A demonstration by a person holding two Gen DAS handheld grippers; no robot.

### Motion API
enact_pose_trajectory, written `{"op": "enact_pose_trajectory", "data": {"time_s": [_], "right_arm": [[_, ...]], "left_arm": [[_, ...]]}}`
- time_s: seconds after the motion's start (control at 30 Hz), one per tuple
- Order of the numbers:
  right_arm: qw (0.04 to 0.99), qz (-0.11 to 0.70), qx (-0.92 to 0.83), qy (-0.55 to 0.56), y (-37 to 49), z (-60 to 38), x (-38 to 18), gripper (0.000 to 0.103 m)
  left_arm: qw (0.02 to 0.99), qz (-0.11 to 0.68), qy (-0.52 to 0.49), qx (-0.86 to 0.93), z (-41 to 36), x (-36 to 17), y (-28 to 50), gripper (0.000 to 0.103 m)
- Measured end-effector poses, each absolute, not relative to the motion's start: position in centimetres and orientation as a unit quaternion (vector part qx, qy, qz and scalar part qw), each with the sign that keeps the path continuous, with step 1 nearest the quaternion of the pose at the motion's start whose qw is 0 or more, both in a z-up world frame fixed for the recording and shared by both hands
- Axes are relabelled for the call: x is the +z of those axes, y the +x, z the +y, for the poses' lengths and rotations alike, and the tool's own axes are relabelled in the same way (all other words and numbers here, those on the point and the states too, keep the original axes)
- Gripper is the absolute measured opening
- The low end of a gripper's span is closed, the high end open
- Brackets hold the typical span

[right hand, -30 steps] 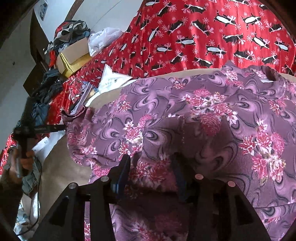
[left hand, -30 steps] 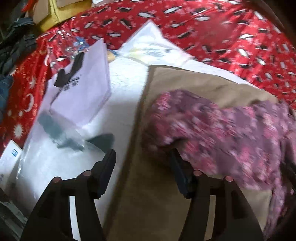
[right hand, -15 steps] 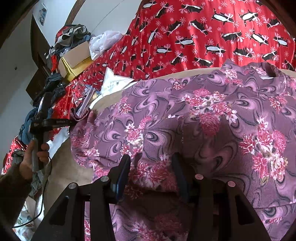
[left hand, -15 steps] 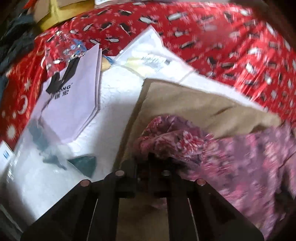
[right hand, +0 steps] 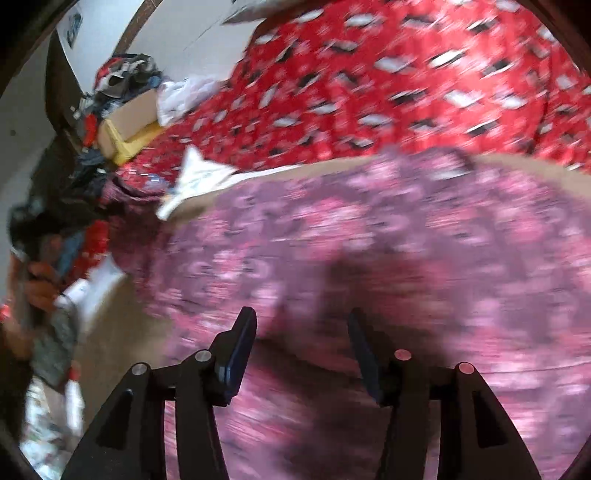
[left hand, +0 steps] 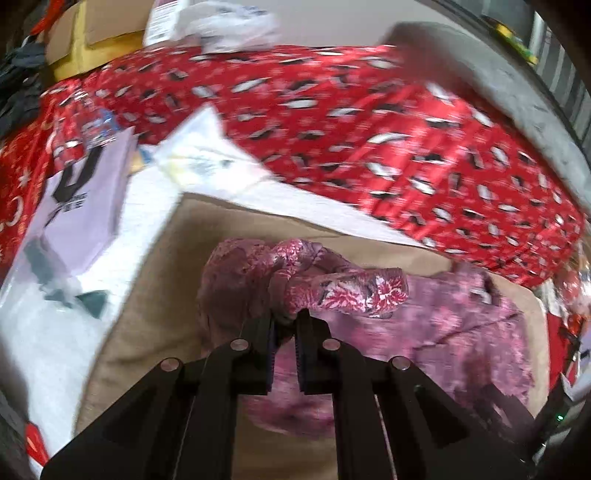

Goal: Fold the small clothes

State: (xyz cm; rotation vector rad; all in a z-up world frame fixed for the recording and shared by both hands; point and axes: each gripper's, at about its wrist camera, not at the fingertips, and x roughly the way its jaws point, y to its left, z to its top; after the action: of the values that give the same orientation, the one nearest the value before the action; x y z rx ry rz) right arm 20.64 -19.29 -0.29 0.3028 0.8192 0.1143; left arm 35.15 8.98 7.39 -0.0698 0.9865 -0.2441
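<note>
**Left gripper pinches a bunch of the floral garment; right gripper spread above it**

Red bedding (left hand: 388, 122) printed with black-and-white penguin shapes fills the ground beyond both tools, and a tan cloth (left hand: 155, 295) lies over it directly under the left gripper's fingers. To that tool's left sit a white sheet and a pale lilac bag (left hand: 85, 206) with black lettering; farther off, up and to the left, a yellow cardboard box (left hand: 92, 40) and a crumpled white plastic bag (left hand: 229, 22) rest at the bedding's far edge.

The left gripper (left hand: 284, 317) has its jaws drawn nearly together, clamped on a gathered fold of the purple-and-pink floral garment (left hand: 332, 288). The pinched cloth bunches just ahead of the fingertips, while the rest of the garment trails off to the tool's right and down beneath it, on the tan cloth.

The right gripper (right hand: 299, 325) has its jaws standing apart; they have just been opening a little. The floral garment (right hand: 388, 240) spreads ahead of and below the fingers, heavily blurred, and whether the pads touch the cloth cannot be told. Far to this tool's left a hand (right hand: 40, 288) grips a dark handle, near the garment's left edge. Beyond it lies a heap of dark clothes (right hand: 125, 74) beside the yellow box.
</note>
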Motion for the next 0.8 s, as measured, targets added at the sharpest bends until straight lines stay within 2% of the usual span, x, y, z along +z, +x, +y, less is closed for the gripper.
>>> {"op": "enact_pose_trajectory", "data": {"time_s": [0.2,0.33,0.5,0.6,0.67,0.73,0.8], "right_arm": [[0.910,0.399,-0.077,0.082,17.2,-26.1,-1.2,0.055],[0.911,0.387,-0.069,0.122,15.1,-29.3,-2.9,0.057],[0.913,0.379,-0.045,0.144,14.9,-29.9,-3.5,0.067],[0.914,0.378,-0.040,0.144,14.9,-29.8,-3.4,0.069],[0.914,0.377,-0.035,0.149,14.8,-30.0,-3.5,0.070],[0.913,0.378,-0.033,0.152,14.9,-30.2,-3.5,0.070],[0.910,0.385,-0.037,0.147,15.0,-30.0,-3.4,0.070]], "left_arm": [[0.865,0.475,-0.026,-0.156,1.5,8.5,33.1,0.007],[0.849,0.495,-0.024,-0.183,-3.4,7.3,31.8,0.007],[0.813,0.549,-0.017,-0.196,-8.4,2.1,29.6,0.008],[0.789,0.590,-0.002,-0.170,-9.6,-2.1,28.7,0.010],[0.794,0.584,-0.003,-0.169,-9.4,-2.6,28.1,0.012],[0.790,0.586,-0.006,-0.178,-9.1,-1.8,27.6,0.017],[0.785,0.589,-0.027,-0.191,-7.7,-0.6,26.9,0.034]]}}
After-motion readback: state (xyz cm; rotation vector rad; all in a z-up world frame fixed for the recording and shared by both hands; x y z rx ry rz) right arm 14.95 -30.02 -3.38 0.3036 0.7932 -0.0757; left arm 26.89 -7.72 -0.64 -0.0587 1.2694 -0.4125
